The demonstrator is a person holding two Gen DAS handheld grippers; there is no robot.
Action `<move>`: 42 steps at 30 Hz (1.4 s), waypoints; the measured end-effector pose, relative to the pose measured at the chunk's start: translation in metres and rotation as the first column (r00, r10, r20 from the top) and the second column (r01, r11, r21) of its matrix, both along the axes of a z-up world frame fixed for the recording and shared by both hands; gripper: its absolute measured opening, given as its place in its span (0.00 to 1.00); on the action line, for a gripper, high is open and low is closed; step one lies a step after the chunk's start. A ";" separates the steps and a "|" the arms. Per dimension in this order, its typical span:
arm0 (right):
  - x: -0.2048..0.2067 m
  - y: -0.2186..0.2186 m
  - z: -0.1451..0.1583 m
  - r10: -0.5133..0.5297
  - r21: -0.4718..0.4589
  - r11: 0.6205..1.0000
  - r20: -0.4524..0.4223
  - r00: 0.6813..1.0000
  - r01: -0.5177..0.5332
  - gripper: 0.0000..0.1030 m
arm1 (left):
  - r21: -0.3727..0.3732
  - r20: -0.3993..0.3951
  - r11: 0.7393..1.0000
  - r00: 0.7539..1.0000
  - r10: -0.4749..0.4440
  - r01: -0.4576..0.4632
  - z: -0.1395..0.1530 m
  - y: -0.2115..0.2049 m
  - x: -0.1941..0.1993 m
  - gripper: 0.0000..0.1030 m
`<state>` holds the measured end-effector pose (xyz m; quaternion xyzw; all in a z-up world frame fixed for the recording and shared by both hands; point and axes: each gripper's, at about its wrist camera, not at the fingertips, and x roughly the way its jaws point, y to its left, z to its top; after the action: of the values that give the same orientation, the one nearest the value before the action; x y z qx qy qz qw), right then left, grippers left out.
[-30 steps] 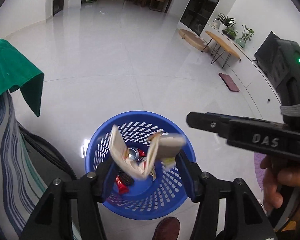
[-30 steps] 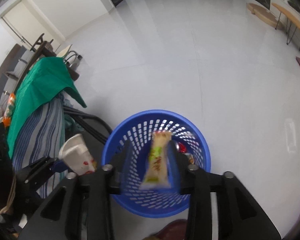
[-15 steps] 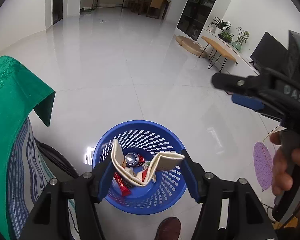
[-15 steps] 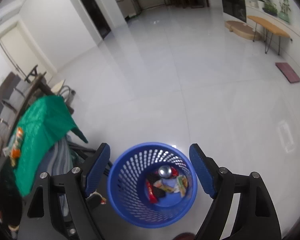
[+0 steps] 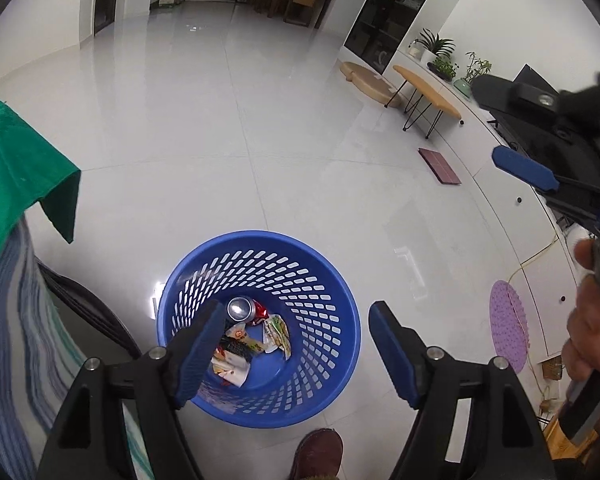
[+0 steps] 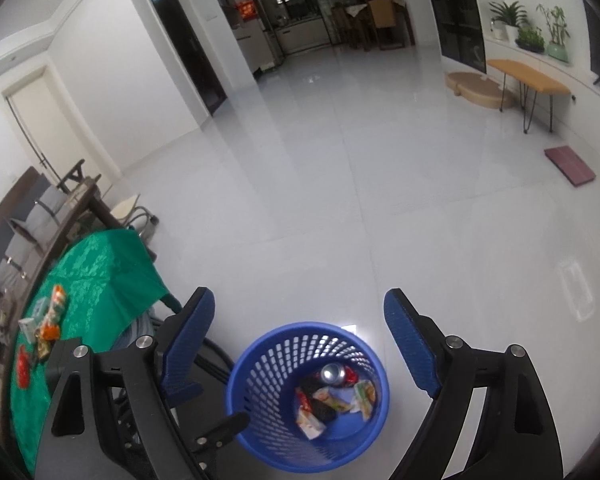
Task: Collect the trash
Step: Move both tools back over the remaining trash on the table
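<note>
Both grippers, left gripper (image 5: 294, 344) and right gripper (image 6: 300, 344), are opening, empty, above the basket (image 6: 260, 364); remaining wrappers (image 6: 48, 316), seemingly, lie on the green cloth (image 6: 100, 264) beside it, nearer the left.

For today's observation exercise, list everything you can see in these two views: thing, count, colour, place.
basket: one, blue, on the floor
can: one, silver, in the basket
wrappers: several, mixed colours, in the basket
cloth: one, green, over the table at left
snack packs: several, orange and white, on the cloth
bench: one, tan, by the far wall
plants: three, green, on the ledge
mat: one, purple, floor at right
shoe: one, brown, beside the basket
left gripper: fingers opening, empty
right gripper: fingers opening, empty
</note>
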<state>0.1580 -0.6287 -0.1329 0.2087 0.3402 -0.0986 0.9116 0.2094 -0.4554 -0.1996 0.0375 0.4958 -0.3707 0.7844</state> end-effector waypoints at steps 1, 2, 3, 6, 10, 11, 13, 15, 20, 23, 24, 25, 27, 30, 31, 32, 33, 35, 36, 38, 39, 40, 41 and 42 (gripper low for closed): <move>0.000 0.002 0.001 0.001 -0.010 1.000 0.001 1.000 -0.001 0.85 | -0.008 0.015 1.000 1.000 0.004 -0.004 0.007 0.006 -0.006 0.74; -0.001 0.004 0.002 0.001 -0.026 1.000 0.001 1.000 -0.001 0.85 | -0.016 0.029 1.000 1.000 0.007 -0.007 0.015 0.013 -0.012 0.74; -0.001 0.006 0.003 0.002 -0.043 0.999 0.001 1.000 -0.002 0.86 | -0.022 0.048 1.000 0.999 0.009 -0.008 0.026 0.022 -0.020 0.74; -0.001 0.021 0.011 0.021 -0.101 0.995 0.003 1.000 -0.021 0.91 | -0.056 0.118 0.998 0.993 0.020 -0.014 0.064 0.060 -0.047 0.74; -0.002 0.063 0.026 0.095 -0.197 0.976 0.015 0.995 -0.090 0.97 | -0.054 0.197 0.997 0.978 0.071 -0.062 0.097 0.128 -0.075 0.76; -0.001 0.079 0.031 0.122 -0.221 0.968 0.020 0.992 -0.114 0.97 | -0.043 0.205 0.995 0.974 0.092 -0.085 0.100 0.144 -0.077 0.76; 0.001 0.114 0.039 0.181 -0.259 0.951 0.028 0.983 -0.167 0.98 | -0.010 0.206 0.988 0.967 0.153 -0.154 0.098 0.184 -0.080 0.76; 0.004 0.154 0.044 0.247 -0.275 0.934 0.037 0.968 -0.227 0.98 | 0.022 0.209 0.975 0.955 0.211 -0.220 0.092 0.221 -0.081 0.76; 0.007 0.275 0.037 0.456 -0.299 0.852 0.019 0.890 -0.431 0.99 | 0.108 0.247 0.908 0.895 0.371 -0.406 0.076 0.318 -0.082 0.76; 0.006 0.341 0.019 0.560 -0.281 0.789 -0.037 0.827 -0.547 0.99 | 0.137 0.273 0.850 0.845 0.461 -0.508 0.071 0.369 -0.080 0.76; 0.005 0.358 0.012 0.592 -0.267 0.767 -0.056 0.804 -0.583 0.99 | 0.142 0.277 0.834 0.830 0.483 -0.533 0.069 0.383 -0.078 0.76; 0.006 0.380 0.004 0.628 -0.251 0.740 -0.076 0.774 -0.625 0.99 | 0.147 0.280 0.816 0.815 0.508 -0.559 0.066 0.398 -0.076 0.76; 0.006 0.405 -0.010 0.657 -0.243 0.712 -0.100 0.748 -0.658 0.99 | 0.156 0.282 0.788 0.791 0.542 -0.596 0.060 0.418 -0.073 0.76; 0.014 0.438 -0.029 0.688 -0.248 0.666 -0.162 0.708 -0.704 0.99 | 0.174 0.267 0.761 0.774 0.574 -0.624 0.051 0.442 -0.069 0.76; 0.017 0.443 -0.034 0.693 -0.249 0.655 -0.179 0.698 -0.714 0.99 | 0.183 0.259 0.758 0.775 0.577 -0.626 0.047 0.447 -0.066 0.76; 0.019 0.446 -0.038 0.696 -0.252 0.643 -0.202 0.689 -0.723 0.99 | 0.175 0.254 0.763 0.777 0.576 -0.623 0.046 0.451 -0.067 0.76; 0.019 0.450 -0.041 0.695 -0.257 0.635 -0.222 0.684 -0.729 0.99 | 0.166 0.246 0.768 0.780 0.575 -0.619 0.046 0.454 -0.066 0.76; 0.017 0.452 -0.046 0.689 -0.266 0.625 -0.256 0.679 -0.734 0.99 | 0.159 0.238 0.773 0.784 0.574 -0.614 0.045 0.455 -0.064 0.76; 0.017 0.451 -0.047 0.686 -0.269 0.622 -0.265 0.678 -0.735 0.99 | 0.158 0.238 0.774 0.785 0.573 -0.613 0.045 0.456 -0.062 0.77; 0.018 0.452 -0.049 0.684 -0.275 0.618 -0.273 0.676 -0.737 0.99 | 0.161 0.238 0.773 0.785 0.573 -0.613 0.046 0.455 -0.057 0.78; 0.018 0.452 -0.049 0.684 -0.274 0.618 -0.275 0.675 -0.737 0.99 | 0.162 0.236 0.772 0.783 0.575 -0.615 0.047 0.454 -0.056 0.78; 0.019 0.453 -0.050 0.684 -0.273 0.618 -0.276 0.675 -0.737 0.99 | 0.165 0.231 0.770 0.783 0.578 -0.617 0.048 0.455 -0.053 0.78; 0.019 0.454 -0.052 0.684 -0.271 0.619 -0.275 0.675 -0.737 0.99 | 0.168 0.225 0.769 0.784 0.579 -0.616 0.049 0.454 -0.051 0.78; 0.019 0.453 -0.052 0.685 -0.270 0.619 -0.273 0.675 -0.737 0.99 | 0.171 0.217 0.770 0.786 0.579 -0.614 0.050 0.455 -0.046 0.78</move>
<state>0.1775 -0.1758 -0.1847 -0.1209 0.4350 0.1962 0.8704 0.1639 -0.0004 -0.1497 -0.0028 0.4606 -0.0374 0.8868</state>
